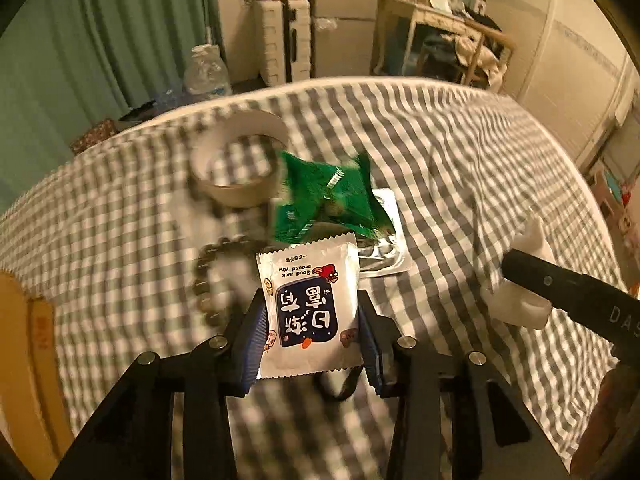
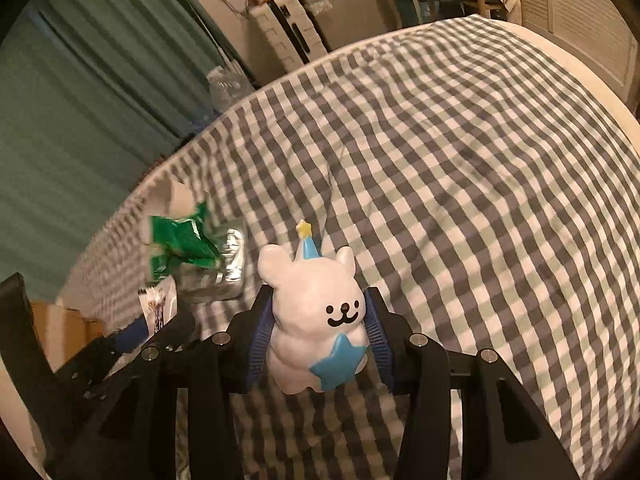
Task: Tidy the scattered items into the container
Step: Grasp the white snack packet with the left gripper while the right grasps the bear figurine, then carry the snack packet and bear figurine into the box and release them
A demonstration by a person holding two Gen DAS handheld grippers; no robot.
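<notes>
My left gripper (image 1: 312,308) is shut on a white sachet (image 1: 310,304) with a dark blue label, held above the checked cloth. My right gripper (image 2: 318,320) is shut on a white bear figurine (image 2: 316,316) with a blue star and party hat; the figurine also shows at the right of the left wrist view (image 1: 520,304). On the cloth lie a green packet (image 1: 324,196), a silver foil packet (image 1: 386,256), a bead bracelet (image 1: 216,276) and a roll of tape (image 1: 240,160). A cardboard box (image 1: 24,360) sits at the left edge.
The checked cloth (image 2: 460,168) covers a rounded surface with wide bare cloth to the right. Beyond its far edge stand a water bottle (image 1: 206,72), a white suitcase (image 1: 284,36), a green curtain (image 1: 80,40) and a cluttered desk (image 1: 444,28).
</notes>
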